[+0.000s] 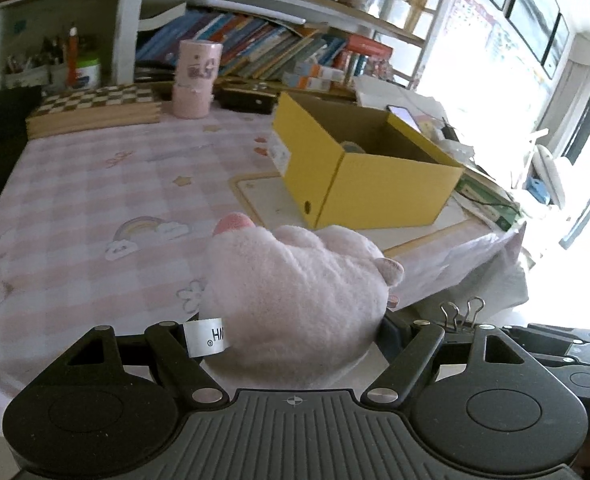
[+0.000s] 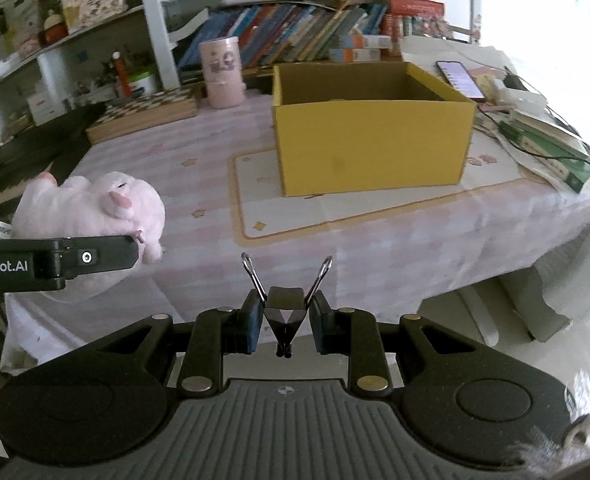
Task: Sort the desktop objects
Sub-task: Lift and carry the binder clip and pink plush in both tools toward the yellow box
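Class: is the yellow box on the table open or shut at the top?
Open. The yellow box has no lid or flaps over it, and both wrist views look past its rim to the brown inner walls.

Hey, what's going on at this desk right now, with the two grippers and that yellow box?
A person is sorting desk items with a handheld gripper in each hand. The left gripper is closed around a pink plush toy, and the right gripper is shut on a black binder clip. Both are held near the front edge of the table, short of the open yellow box. Something small already lies inside the box, but it's too hidden to identify.
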